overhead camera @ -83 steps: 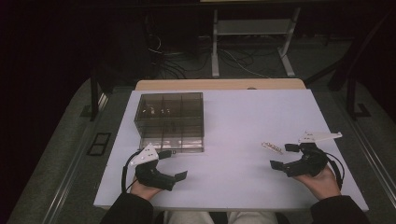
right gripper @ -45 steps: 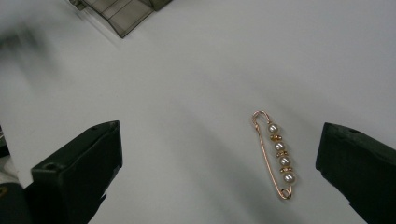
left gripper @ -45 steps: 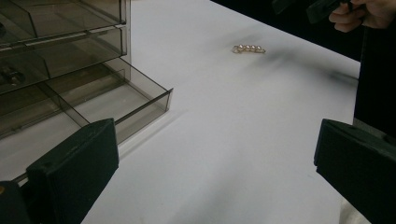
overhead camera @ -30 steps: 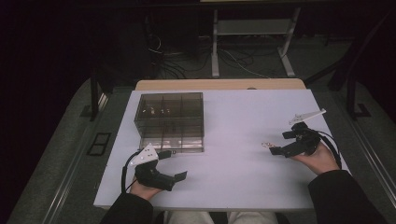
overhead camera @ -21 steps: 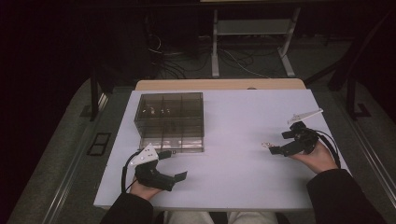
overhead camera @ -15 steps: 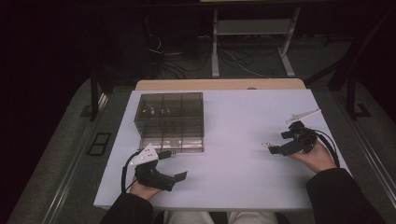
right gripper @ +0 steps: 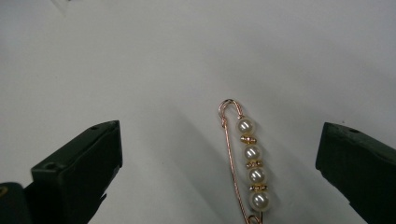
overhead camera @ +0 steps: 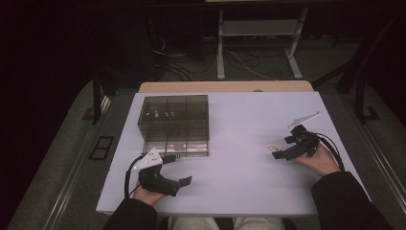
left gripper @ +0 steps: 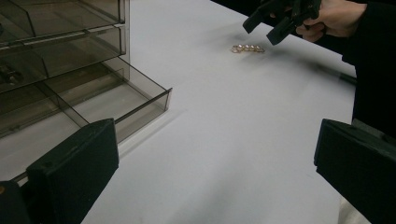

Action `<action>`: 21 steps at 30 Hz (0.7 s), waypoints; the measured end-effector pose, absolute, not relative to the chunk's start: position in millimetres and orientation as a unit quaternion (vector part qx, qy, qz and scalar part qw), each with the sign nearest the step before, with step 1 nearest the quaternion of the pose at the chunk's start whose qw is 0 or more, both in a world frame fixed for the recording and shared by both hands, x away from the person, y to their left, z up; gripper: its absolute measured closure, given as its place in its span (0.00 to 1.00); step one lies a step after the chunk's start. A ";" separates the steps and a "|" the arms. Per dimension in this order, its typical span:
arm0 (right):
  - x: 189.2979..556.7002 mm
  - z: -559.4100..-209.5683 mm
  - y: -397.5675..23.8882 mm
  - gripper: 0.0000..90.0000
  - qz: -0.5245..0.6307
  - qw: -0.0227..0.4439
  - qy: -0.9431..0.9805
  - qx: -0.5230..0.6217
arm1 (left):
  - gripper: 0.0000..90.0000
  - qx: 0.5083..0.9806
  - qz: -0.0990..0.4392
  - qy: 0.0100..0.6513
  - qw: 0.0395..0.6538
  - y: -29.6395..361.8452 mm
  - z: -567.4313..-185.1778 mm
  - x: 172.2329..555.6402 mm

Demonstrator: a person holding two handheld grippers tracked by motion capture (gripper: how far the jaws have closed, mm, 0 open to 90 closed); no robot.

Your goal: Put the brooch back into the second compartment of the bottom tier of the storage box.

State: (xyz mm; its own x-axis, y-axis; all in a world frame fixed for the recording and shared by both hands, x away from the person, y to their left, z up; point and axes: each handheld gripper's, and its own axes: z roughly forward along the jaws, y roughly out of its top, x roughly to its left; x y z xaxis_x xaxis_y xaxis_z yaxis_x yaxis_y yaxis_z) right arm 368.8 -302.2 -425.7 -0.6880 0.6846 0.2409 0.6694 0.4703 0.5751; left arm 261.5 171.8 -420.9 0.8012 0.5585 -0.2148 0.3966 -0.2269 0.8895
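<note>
Near the front edge of the surface (overhead camera: pixel 249 191), toward its left corner, the left tool (overhead camera: pixel 165 179) rests with its jaws spread wide and empty, seemingly waiting beside the pulled-out bottom drawer (left gripper: pixel 140 100), which looks empty and likely stands ready to receive something. Toward the right edge, the right tool (overhead camera: pixel 282 152) hangs just above the pearl pin (right gripper: pixel 247 163), jaws parted on either side and not touching it. Farther back on the left, the smoked drawer box (overhead camera: pixel 174 122) holds small items in its upper compartments, too dim to identify.
</note>
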 end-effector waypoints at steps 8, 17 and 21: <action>373.5 -433.0 -300.1 0.00 0.319 0.006 0.865 0.388 | 0.00 0.780 0.075 0.306 0.541 171.8 -420.9 261.5; 373.9 -434.8 -301.1 0.18 0.316 0.011 0.868 0.383 | 0.00 0.780 0.075 0.306 0.541 171.8 -421.1 261.6; 374.0 -435.1 -301.4 0.25 0.314 0.014 0.869 0.383 | 0.00 0.780 0.074 0.306 0.541 171.7 -421.2 261.8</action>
